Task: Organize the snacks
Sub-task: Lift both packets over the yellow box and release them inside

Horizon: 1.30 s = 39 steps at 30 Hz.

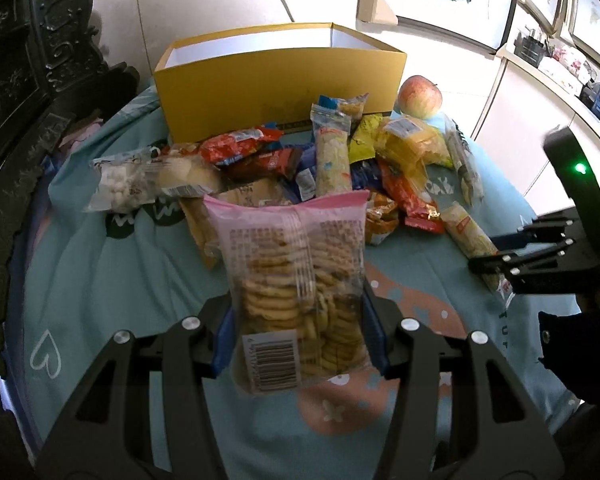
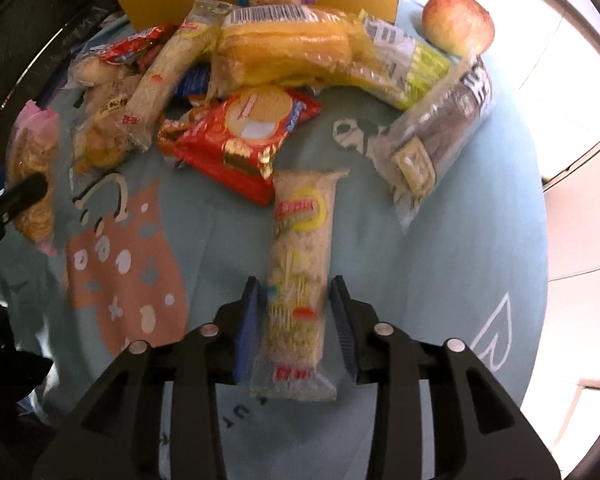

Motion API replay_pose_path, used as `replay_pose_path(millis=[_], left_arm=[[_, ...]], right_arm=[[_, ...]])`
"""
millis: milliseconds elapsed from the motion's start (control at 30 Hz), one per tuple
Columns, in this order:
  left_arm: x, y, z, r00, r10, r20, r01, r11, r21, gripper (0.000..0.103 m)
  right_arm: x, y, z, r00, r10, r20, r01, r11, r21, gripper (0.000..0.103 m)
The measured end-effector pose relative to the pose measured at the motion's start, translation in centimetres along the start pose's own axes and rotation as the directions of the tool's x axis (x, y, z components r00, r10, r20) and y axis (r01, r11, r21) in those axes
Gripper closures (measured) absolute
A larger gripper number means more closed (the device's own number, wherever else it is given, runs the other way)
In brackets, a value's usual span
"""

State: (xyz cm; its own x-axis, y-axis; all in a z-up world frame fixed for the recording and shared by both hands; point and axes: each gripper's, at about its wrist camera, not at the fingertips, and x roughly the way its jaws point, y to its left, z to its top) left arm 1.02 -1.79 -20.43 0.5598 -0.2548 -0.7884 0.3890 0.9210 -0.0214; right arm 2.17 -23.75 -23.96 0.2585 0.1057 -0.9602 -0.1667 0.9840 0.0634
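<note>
Pink cookie bag clamped in left gripper, lifted above tablecloth. Rice bar flat near front edge between right gripper jaws, apart, not gripping. Yellow box at far edge, behind snack pile.

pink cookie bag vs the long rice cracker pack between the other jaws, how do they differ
The pink cookie bag is clamped by the left gripper and lifted off the cloth; the rice cracker pack lies flat on the blue cloth between the right gripper's jaws, which show gaps on both sides. The cookie bag is wide with a pink top and round cookies; the cracker pack is narrow, pale and tube-like. Both are see-through sealed snack wrappers.
</note>
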Motion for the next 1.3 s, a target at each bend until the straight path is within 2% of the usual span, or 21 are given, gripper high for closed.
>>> replay_pose_path(millis=[67, 100, 167, 367, 633, 900, 1133, 1233, 1300], left_arm=[[0.0, 0.0, 0.0, 1.000, 0.002, -0.002, -0.002, 1.000, 0.000, 0.050], [0.0, 0.0, 0.0, 1.000, 0.004, -0.002, -0.004, 1.000, 0.001, 0.050], [-0.1, 0.0, 0.1, 1.000, 0.007, -0.001, -0.007, 1.000, 0.002, 0.050], [-0.8, 0.9, 0.3, 1.000, 0.021, 0.018, -0.021, 1.000, -0.015, 0.050], [-2.4, 0.7, 1.2, 0.998, 0.009, 0.057, -0.009, 1.000, -0.012, 0.050], [-4.2, 0.9, 2.8, 0.994, 0.013, 0.105, -0.011, 1.000, -0.015, 0.050], [-5.7, 1.8, 7.5, 0.984, 0.031, 0.178, -0.024, 0.999, -0.045, 0.050], [-5.9, 2.1, 10.2, 0.976, 0.057, 0.210, -0.050, 0.998, -0.039, 0.050], [-6.0, 2.7, 12.1, 0.971, 0.065, 0.230, -0.051, 0.996, -0.068, 0.050]], right_arm=[[0.5, 0.1, 0.7, 1.000, -0.017, 0.003, 0.017, 1.000, -0.004, 0.066], [0.6, 0.2, 0.9, 1.000, -0.023, 0.007, 0.024, 1.000, -0.009, 0.072], [0.5, 0.1, 1.1, 1.000, -0.007, 0.001, 0.007, 1.000, -0.005, 0.075], [-2.1, 0.3, 1.3, 0.997, 0.057, 0.050, -0.056, 0.998, -0.013, 0.076], [-6.5, 0.1, 1.9, 0.987, 0.079, 0.137, -0.077, 0.997, -0.020, 0.076], [-9.3, 0.8, 2.9, 0.972, 0.112, 0.206, -0.108, 0.994, -0.031, 0.076], [-12.8, 0.2, 6.6, 0.943, 0.155, 0.296, -0.155, 0.988, -0.023, 0.075], [-14.3, -0.1, 9.2, 0.929, 0.156, 0.336, -0.156, 0.987, -0.026, 0.075], [-15.4, -0.6, 11.2, 0.918, 0.154, 0.367, -0.155, 0.988, -0.027, 0.075]])
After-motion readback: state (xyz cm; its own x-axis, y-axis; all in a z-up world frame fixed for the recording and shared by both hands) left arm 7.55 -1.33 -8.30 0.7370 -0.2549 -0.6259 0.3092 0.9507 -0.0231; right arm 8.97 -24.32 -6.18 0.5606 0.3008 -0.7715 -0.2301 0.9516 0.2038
